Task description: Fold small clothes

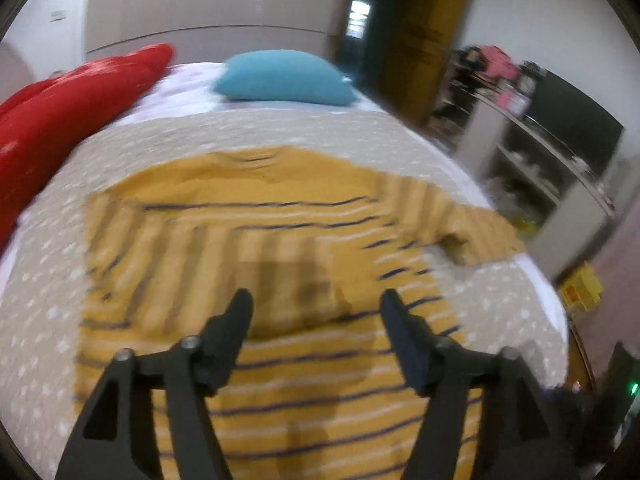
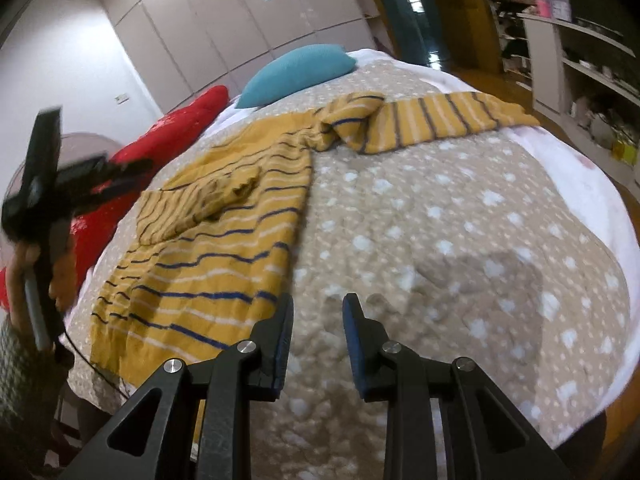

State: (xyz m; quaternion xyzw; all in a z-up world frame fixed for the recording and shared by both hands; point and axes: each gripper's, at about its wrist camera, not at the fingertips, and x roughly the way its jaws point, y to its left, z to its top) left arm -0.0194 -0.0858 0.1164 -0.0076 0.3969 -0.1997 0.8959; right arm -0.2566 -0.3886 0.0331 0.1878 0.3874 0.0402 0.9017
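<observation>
The left gripper [image 1: 316,304] hangs over the striped yellow top [image 1: 280,248] spread on the bed [image 1: 40,320], fingers wide apart and empty. One sleeve [image 2: 440,120] runs out rightwards. The right gripper [image 2: 318,312], narrowly parted and empty, is nearer it.

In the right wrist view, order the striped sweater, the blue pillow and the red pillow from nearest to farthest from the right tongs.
1. Striped sweater: just left of the right tongs, spread on the bed.
2. Red pillow: farther left, along the bed's edge.
3. Blue pillow: farthest, at the head of the bed.
</observation>
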